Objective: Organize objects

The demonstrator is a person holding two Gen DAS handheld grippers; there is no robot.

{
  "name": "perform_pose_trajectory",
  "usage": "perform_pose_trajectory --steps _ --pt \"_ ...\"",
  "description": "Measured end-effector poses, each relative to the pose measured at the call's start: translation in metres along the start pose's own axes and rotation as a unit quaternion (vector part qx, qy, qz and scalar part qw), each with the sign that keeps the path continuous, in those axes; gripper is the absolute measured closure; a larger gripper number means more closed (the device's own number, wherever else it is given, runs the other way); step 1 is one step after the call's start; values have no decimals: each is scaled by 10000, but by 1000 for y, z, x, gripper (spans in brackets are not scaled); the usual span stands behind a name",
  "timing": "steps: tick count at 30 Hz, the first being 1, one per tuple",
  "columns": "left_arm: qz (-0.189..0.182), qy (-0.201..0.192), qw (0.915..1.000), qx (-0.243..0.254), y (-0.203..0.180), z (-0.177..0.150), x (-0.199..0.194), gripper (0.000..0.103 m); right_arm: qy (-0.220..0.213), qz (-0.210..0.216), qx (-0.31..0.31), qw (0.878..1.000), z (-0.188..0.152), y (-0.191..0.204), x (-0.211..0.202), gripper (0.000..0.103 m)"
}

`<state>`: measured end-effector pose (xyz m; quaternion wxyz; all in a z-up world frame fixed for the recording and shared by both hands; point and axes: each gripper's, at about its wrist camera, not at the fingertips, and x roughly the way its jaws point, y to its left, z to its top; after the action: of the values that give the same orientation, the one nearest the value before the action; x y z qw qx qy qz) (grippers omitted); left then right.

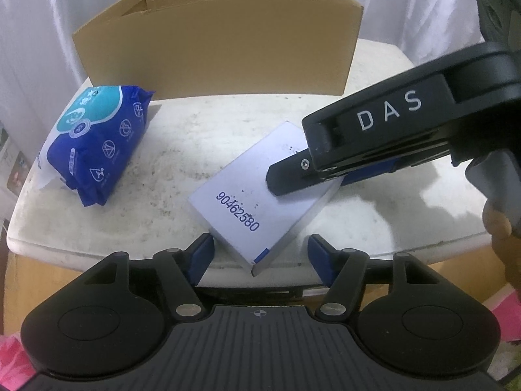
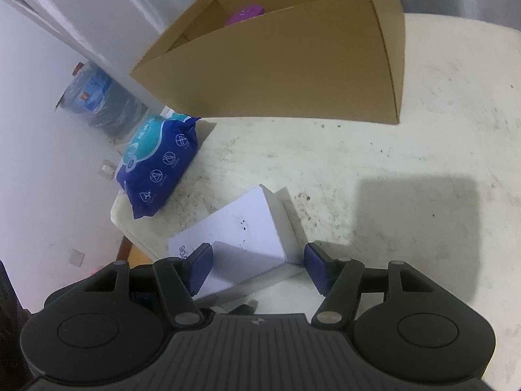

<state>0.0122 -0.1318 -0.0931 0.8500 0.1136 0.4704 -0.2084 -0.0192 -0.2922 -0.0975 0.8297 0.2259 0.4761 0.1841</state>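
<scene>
On a stained white table (image 1: 162, 169), a white box (image 1: 247, 195) printed with a number lies flat in front of an open carton (image 1: 221, 45), one corner jutting past the near edge. Both tongs sit at about half width and grip nothing. The left gripper (image 1: 259, 255) straddles the overhanging corner, pads clear of it. The right gripper (image 2: 257, 268) frames the box's far end, its lower finger (image 1: 293, 176) lying over the top face. A blue wipes pack (image 1: 94, 143) waits at the table's left; something purple (image 2: 246, 13) already sits in the carton. The likely risk: a nudge from either tool could tip the box off the edge, or a corner-only pinch could let it swivel free.
</scene>
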Motion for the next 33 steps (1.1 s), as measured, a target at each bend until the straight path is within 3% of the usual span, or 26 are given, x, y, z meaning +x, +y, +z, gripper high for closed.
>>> perform_pose_trajectory --steps 33 --pt "-45 -59 9992 -383 7 12 -11 41 -319 -213 -209 9990 4 21 -14 37"
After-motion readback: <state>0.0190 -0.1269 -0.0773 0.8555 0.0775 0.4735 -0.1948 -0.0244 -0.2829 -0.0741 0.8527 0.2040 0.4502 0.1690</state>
